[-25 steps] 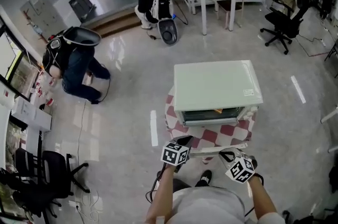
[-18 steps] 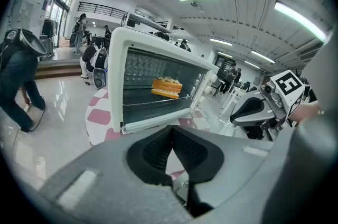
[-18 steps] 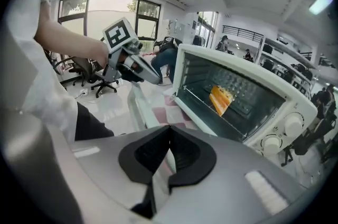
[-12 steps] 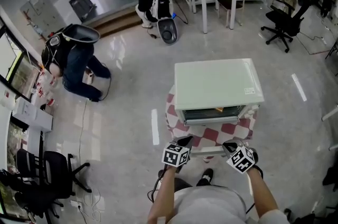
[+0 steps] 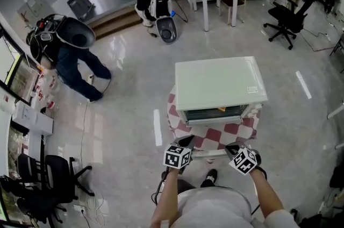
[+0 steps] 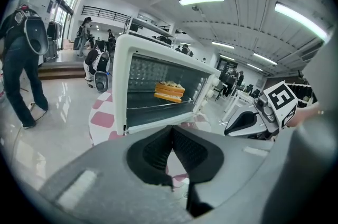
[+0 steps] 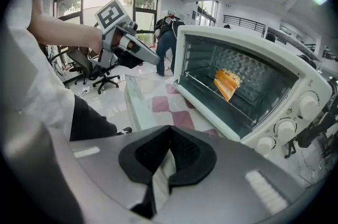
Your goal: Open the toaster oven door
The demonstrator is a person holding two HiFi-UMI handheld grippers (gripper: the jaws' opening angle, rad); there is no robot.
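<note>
Inside toaster oven (image 7: 253, 44), orange food (image 7: 227, 84) hard to identify.

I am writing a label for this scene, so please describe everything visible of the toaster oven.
The toaster oven is a pale, metal-looking box standing upright on a red-and-white checked cloth. Its glass door is open, folded down to about level in front. A sandwich lies on the wire rack inside; white knobs sit beside the opening.

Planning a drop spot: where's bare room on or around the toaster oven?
Toaster oven top: bare. Open door glass, behind the handle: free. Rack: room beside the toast. Crowded: door's front edge, left tool and right tool both there.
</note>
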